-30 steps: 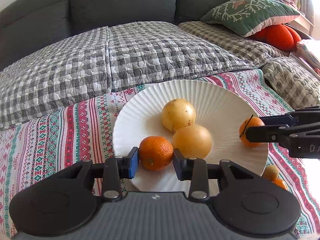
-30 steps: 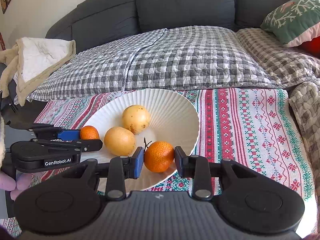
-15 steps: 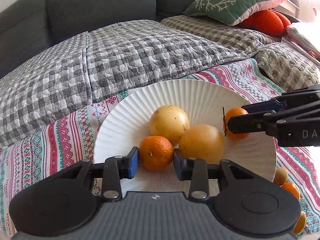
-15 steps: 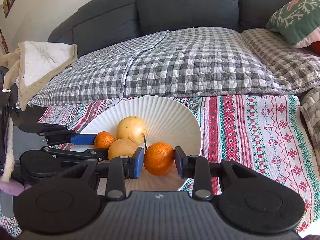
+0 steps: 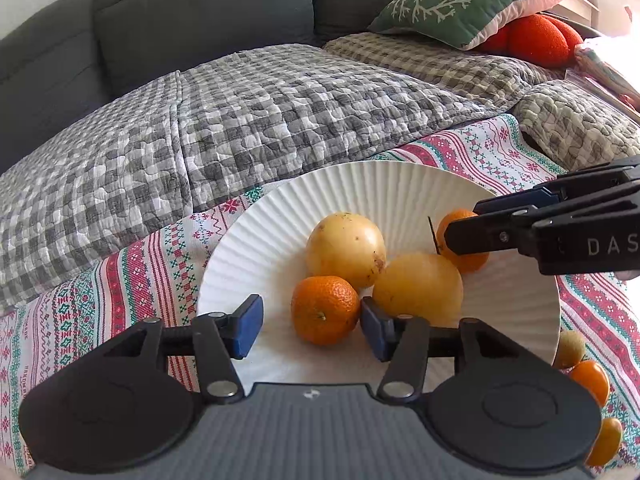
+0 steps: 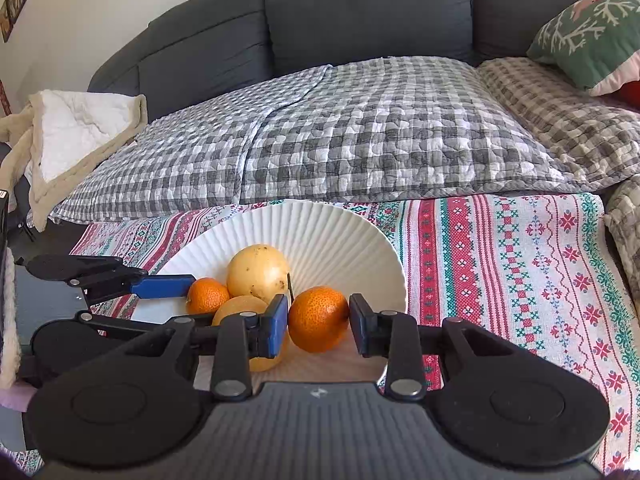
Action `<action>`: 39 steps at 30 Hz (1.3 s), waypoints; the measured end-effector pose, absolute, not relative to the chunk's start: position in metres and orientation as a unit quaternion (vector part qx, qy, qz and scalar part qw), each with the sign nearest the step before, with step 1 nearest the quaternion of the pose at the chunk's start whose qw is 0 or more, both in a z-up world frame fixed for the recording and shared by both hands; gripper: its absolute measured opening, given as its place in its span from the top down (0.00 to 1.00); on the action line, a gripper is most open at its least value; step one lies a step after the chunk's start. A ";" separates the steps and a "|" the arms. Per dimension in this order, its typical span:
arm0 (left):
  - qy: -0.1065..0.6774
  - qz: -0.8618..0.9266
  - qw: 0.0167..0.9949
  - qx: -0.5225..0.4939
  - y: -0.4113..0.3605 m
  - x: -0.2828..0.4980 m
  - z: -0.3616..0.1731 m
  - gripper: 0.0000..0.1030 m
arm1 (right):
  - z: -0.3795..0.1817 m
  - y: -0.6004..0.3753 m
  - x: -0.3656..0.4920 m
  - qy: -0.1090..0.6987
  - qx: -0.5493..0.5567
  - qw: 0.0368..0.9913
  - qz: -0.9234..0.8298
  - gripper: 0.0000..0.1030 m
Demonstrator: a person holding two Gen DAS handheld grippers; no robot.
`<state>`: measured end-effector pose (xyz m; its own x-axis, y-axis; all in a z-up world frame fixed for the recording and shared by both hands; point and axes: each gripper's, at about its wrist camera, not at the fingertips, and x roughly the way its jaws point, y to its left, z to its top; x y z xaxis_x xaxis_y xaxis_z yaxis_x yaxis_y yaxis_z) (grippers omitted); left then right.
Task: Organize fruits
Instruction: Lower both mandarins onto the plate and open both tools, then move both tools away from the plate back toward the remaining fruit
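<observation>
On the white plate (image 5: 280, 216) two yellow fruits (image 5: 346, 248) sit touching. The left tongs (image 5: 311, 326) are spread wide, a mandarin (image 5: 325, 310) lying loose between them on the plate, touching the right pad only. The right tongs (image 6: 318, 320) hold the stemmed mandarin (image 6: 318, 318) over the plate's right side; whether they still pinch it I cannot tell. More small fruits (image 5: 590, 376) lie on the patterned cloth (image 5: 120, 280) beside the plate.

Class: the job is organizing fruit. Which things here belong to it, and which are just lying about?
Job: white plate, two mandarins, two yellow fruits, loose fruit beside the plate.
Lying about: checked quilt, green pillow, sofa.
</observation>
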<state>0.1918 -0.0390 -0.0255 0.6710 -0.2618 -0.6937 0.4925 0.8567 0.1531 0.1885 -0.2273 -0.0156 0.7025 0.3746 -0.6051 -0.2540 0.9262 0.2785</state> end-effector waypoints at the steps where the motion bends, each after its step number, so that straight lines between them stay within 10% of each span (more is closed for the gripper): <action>1: 0.347 -0.207 0.900 0.164 -0.038 0.190 -0.025 0.57 | -0.014 -0.228 0.187 0.344 0.088 0.918 0.174 0.68; 11: 0.351 -0.178 0.910 0.129 -0.021 0.163 -0.001 0.29 | 0.007 -0.242 0.170 0.340 0.093 0.920 0.173 0.35; 22: 0.344 -0.164 0.918 0.114 -0.007 0.112 0.021 0.16 | 0.023 -0.228 0.136 0.358 0.054 0.921 0.144 0.20; 39: 0.387 -0.131 0.910 0.073 0.025 0.052 0.008 0.16 | 0.019 -0.213 0.070 0.379 -0.006 0.917 0.126 0.07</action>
<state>0.0522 0.0252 0.0080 0.6659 -0.1818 -0.7236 0.2947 0.9551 0.0313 0.0702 -0.2130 0.0193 0.6816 0.2267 -0.6958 -0.2356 0.9681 0.0847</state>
